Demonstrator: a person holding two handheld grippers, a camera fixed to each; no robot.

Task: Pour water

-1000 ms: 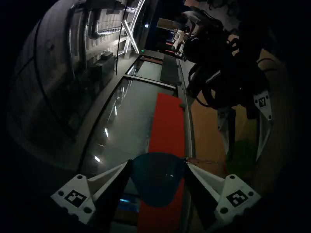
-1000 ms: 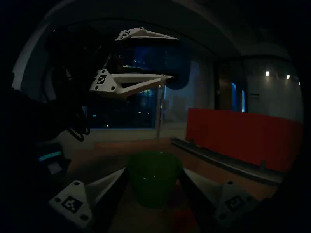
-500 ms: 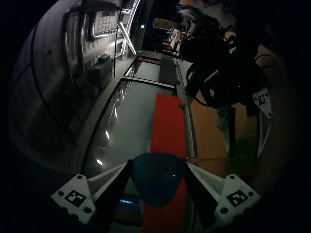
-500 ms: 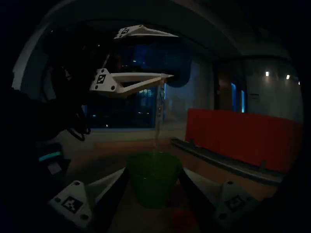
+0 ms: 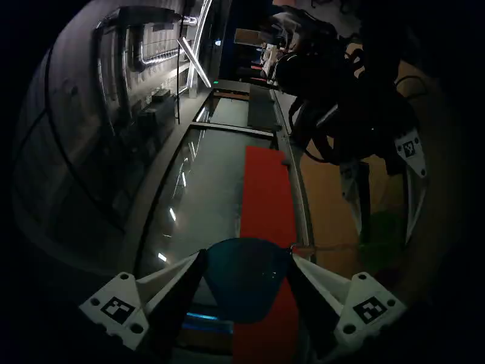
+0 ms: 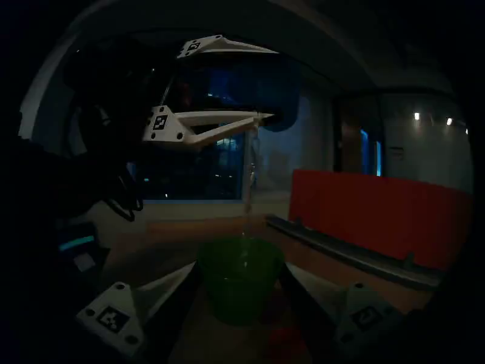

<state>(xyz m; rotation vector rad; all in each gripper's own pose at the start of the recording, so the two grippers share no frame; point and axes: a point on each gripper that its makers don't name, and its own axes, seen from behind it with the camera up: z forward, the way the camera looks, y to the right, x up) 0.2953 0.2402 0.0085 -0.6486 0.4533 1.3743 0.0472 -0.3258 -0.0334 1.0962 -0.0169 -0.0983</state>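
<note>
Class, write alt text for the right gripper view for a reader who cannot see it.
Water streams from a tipped blue cup, held by the left hand-held gripper, into a green cup clamped in the right hand-held gripper. Dim light, red panel behind.

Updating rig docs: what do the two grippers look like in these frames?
Left gripper and right gripper match: white wedge-shaped fingers tapering to the tips, each with a black-and-white square marker near its base. Black looped cables hang off the dark body behind the right one.
</note>
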